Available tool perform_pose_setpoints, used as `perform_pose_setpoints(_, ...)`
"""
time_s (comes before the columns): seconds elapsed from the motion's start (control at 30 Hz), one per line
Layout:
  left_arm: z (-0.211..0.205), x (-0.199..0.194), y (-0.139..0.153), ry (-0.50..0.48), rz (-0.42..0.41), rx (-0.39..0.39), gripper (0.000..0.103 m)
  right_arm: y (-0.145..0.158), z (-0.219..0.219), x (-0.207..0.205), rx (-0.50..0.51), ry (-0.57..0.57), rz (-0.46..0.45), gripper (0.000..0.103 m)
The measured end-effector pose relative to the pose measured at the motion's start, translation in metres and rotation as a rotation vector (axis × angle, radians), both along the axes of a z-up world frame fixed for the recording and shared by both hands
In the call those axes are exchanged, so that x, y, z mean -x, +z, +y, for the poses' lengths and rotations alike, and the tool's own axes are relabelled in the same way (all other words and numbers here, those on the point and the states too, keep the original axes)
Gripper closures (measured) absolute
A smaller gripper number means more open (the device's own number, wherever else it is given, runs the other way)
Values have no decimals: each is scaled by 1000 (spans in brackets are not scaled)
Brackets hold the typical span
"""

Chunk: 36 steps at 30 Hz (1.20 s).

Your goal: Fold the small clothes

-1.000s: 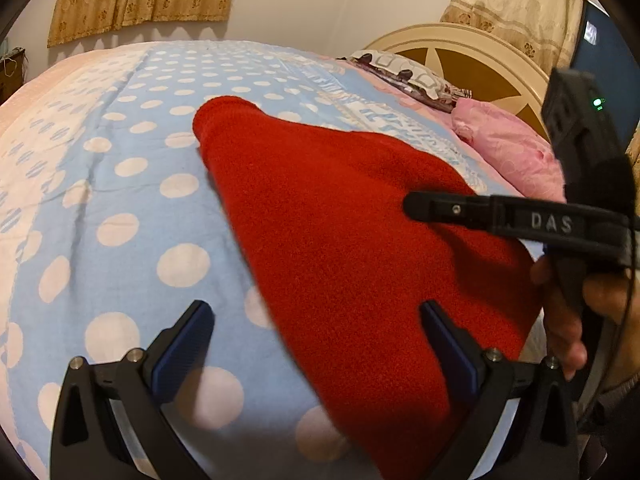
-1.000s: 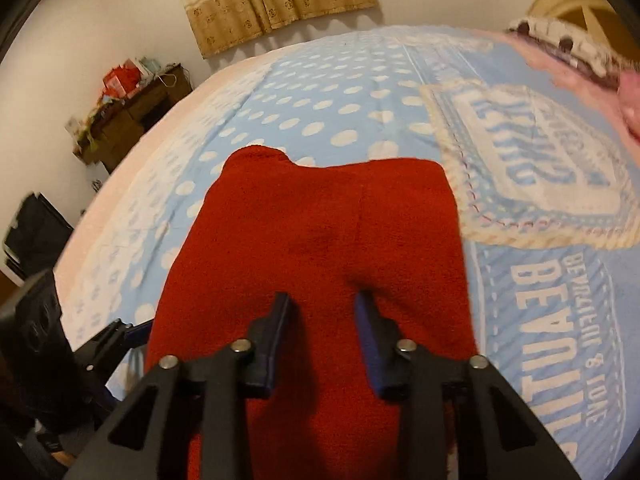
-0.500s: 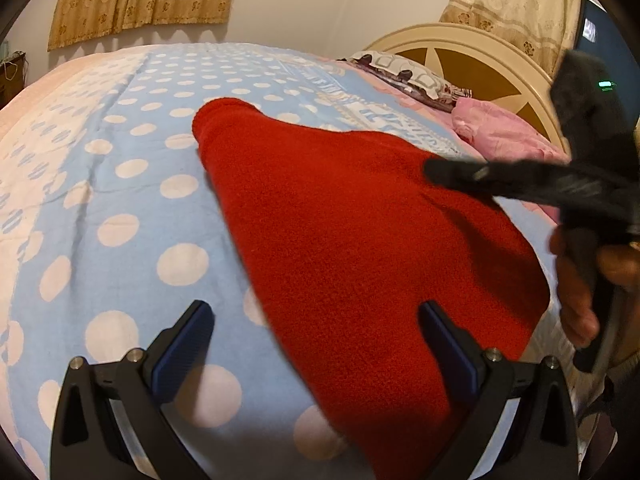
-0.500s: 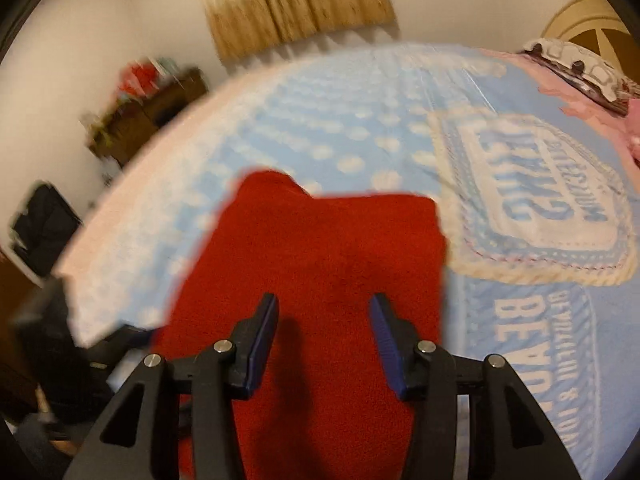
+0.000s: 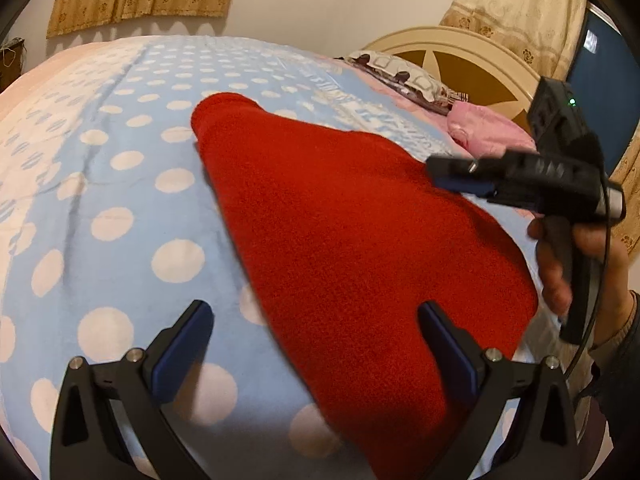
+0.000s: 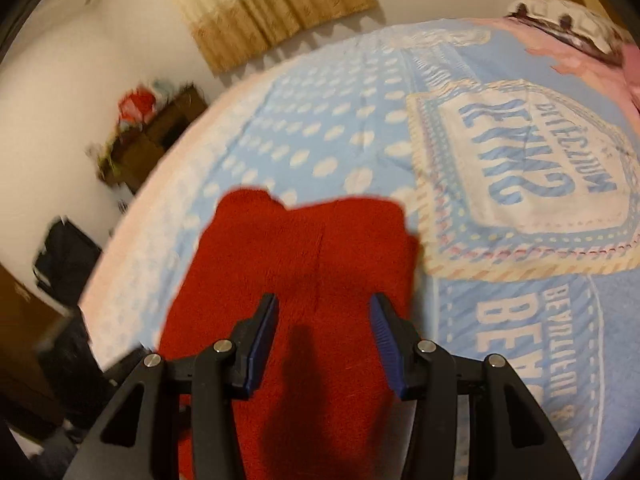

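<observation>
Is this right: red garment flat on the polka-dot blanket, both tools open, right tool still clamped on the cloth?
Not clamped. The right wrist view shows the right tool open above the red garment, pads clear. The rest holds: garment flat on blanket, left tool open.

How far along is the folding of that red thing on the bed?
The red garment already lies folded flat on the dotted blanket. Nothing is in hand: the right gripper has just been opening and is empty, the left gripper open. Whether further folds remain, I can't tell.
</observation>
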<state>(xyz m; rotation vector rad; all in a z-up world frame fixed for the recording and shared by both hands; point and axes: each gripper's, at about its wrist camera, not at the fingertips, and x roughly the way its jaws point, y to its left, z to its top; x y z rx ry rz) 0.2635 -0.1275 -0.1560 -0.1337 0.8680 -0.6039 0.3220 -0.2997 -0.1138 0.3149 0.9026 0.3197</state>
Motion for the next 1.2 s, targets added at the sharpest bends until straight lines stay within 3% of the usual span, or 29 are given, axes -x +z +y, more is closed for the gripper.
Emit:
perform_pose_setpoints(0.07, 0, 0, -1, 1, -2, 0, 0, 0, -10, -3, -9, -23, 9, 42)
perform_pose_setpoints(0.13, 0, 1, -1, 2, -6, -4, 0, -7, -17, -8, -11, -33, 31, 41)
perform_pose_setpoints(0.5, -4, -1, -3, -1, -4, -25, 0, -52, -50, -41, -244, -28, 109, 41)
perform_pose_setpoints(0.73, -5, -2, -3, -2, -3, -26, 0, -54, -43, -54, -274, -1, 95, 41)
perform_pose_setpoints(1.03, -3, -3, -4, -2, 8, -10, 0, -57, -26, -68, -234, -20, 80, 42)
perform_pose_setpoints(1.1, -3, -3, -5, -3, 12, -5, 0, -56, -23, -68, -234, -1, 76, 45)
perform_pose_setpoints(1.17, -4, -3, -4, -4, 10, -4, 0, -58, -22, -69, -249, 11, 82, 63)
perform_pose_setpoints(1.2, -3, -3, -4, -6, 8, -3, 0, -60, -23, -69, -262, 15, 89, 66)
